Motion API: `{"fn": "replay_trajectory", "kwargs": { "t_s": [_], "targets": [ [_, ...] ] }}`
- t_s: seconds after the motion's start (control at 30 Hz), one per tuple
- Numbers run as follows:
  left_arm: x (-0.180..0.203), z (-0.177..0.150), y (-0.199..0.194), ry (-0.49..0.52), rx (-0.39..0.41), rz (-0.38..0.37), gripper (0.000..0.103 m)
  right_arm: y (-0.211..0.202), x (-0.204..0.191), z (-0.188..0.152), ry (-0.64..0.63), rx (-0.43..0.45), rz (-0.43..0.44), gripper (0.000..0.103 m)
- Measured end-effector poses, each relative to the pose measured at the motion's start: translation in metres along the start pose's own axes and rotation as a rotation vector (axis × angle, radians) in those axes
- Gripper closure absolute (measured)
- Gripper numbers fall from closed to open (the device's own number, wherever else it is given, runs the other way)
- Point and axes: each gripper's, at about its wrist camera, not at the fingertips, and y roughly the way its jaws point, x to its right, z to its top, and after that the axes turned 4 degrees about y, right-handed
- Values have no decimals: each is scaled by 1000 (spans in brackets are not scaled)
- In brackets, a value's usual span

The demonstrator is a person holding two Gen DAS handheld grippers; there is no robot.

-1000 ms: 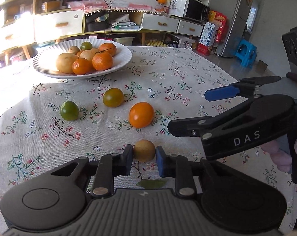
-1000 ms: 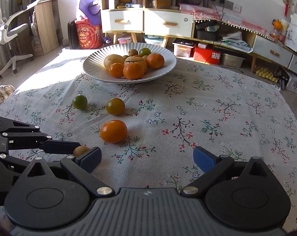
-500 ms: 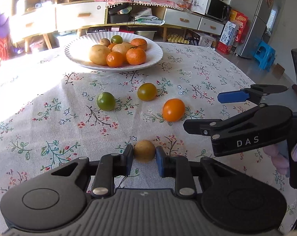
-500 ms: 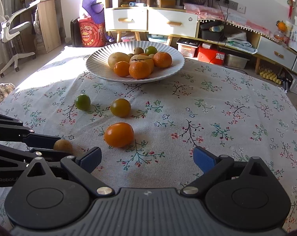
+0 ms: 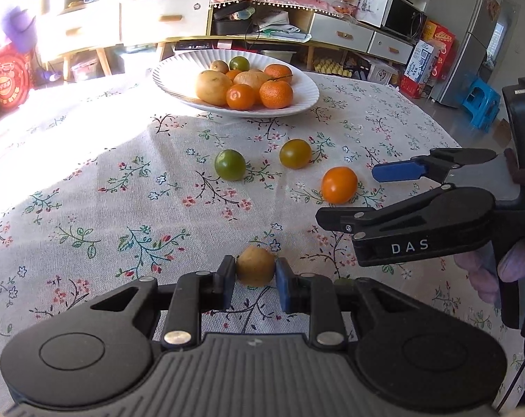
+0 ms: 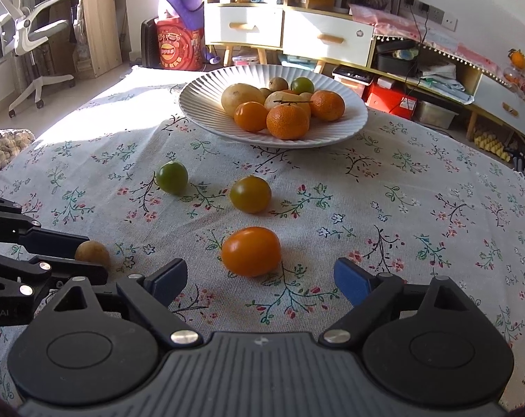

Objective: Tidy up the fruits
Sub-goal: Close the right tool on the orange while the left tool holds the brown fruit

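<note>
My left gripper (image 5: 255,278) is shut on a small brown fruit (image 5: 255,271), holding it just above the floral tablecloth. In the right wrist view the same fruit (image 6: 92,252) shows between the left fingers at the far left. My right gripper (image 6: 260,278) has its jaws closing. An orange fruit (image 6: 251,251) lies on the cloth just ahead of its blue pads, which do not touch it. A green fruit (image 6: 172,177) and an olive-coloured fruit (image 6: 250,194) lie further on. Beyond them a white ribbed plate (image 6: 200,104) holds several fruits.
The table is covered with a floral tablecloth (image 5: 89,191), sunlit at the far left. Behind it stand white drawers and shelves (image 6: 280,31), an office chair (image 6: 23,34) and a blue stool (image 5: 479,102). A person's fingers (image 5: 516,264) hold the right gripper's handle.
My left gripper has carried the brown fruit forward and swung towards the plate. My right gripper has come closer to the orange fruit and its pads have narrowed.
</note>
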Motion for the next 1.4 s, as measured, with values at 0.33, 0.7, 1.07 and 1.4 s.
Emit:
{"fn": "replay_trajectory", "kwargs": {
  "t_s": [0.33,0.7,1.07,1.4],
  "targets": [
    [-6,-5,-6,-14,-2,2,89,2,-18,3,-69,-2,-27,47],
    [-7,-5,-6,-13,-2,2,89,0,-25,5,-115,9,-66,68],
    [-8,-2,-5,-19,-1,1,89,-2,-24,8,-112,4,-54,68],
    [-7,9,-7,-38,27,-6,89,-15,-18,20,-34,-1,19,68]
  ]
}}
